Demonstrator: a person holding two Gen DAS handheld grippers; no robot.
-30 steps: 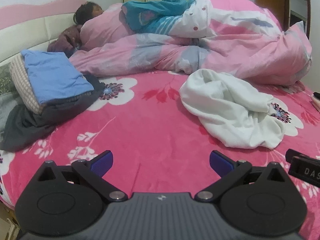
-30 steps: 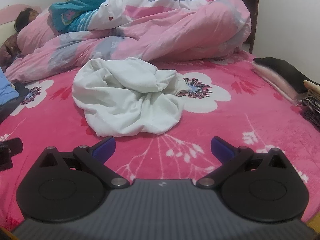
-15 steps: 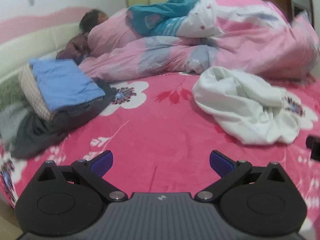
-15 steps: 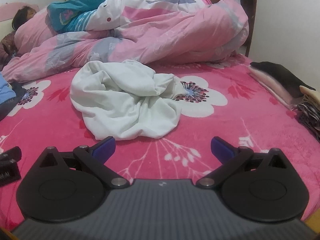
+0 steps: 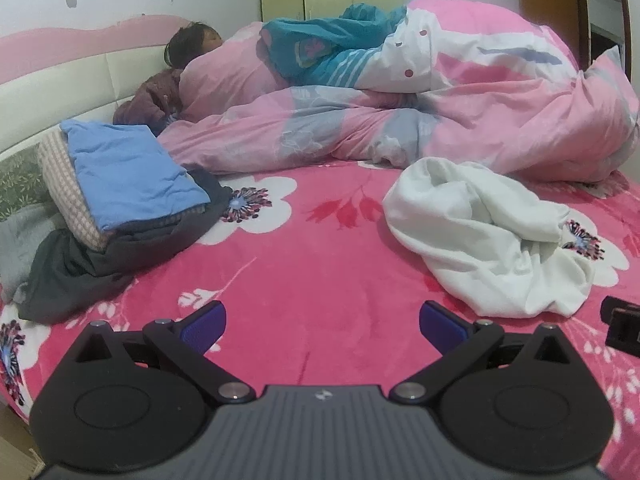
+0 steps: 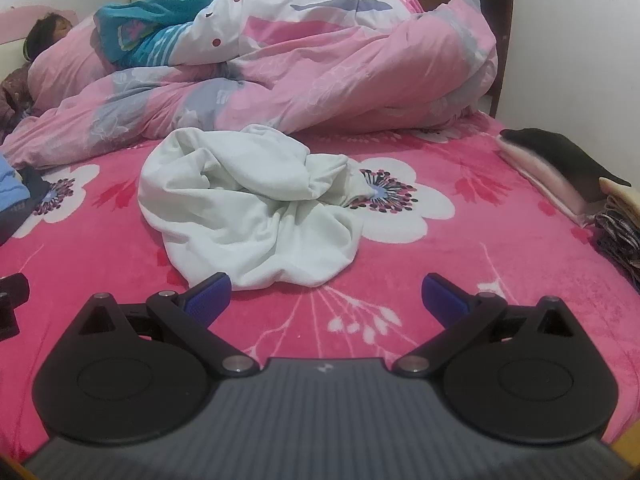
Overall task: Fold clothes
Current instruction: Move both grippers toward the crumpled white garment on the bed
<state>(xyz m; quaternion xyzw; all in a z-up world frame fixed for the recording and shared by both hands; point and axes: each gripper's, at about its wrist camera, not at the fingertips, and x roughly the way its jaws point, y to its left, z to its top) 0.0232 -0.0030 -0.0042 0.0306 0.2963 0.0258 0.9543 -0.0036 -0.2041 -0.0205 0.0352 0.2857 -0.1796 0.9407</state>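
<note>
Left wrist view: the left hand-held gripper (image 5: pixel 322 326) hangs low over a bed (image 5: pixel 312 280) covered in a bright pink blanket with white flowers. Its blue-tipped fingers (image 5: pixel 202 326) are spread wide and hold nothing. A crumpled white garment (image 5: pixel 484 236) lies on the blanket ahead and to the right, apart from the fingers. At the left edge sits a stack of folded clothes (image 5: pixel 120 200), with a blue piece on top and dark grey cloth beneath. A bulky pink duvet (image 5: pixel 420 112) fills the far side of the bed, and a child (image 5: pixel 192 42) lies at its left end against the headboard.

Right wrist view: the right hand-held gripper (image 6: pixel 325 298) is also spread wide and empty, low over the blanket. The white garment (image 6: pixel 248 208) lies just ahead, slightly left of centre; its near edge appears just beyond the left finger (image 6: pixel 208 300), and contact cannot be told. A second pile of folded clothes (image 6: pixel 560 168), dark on top, sits at the bed's right edge.
</note>
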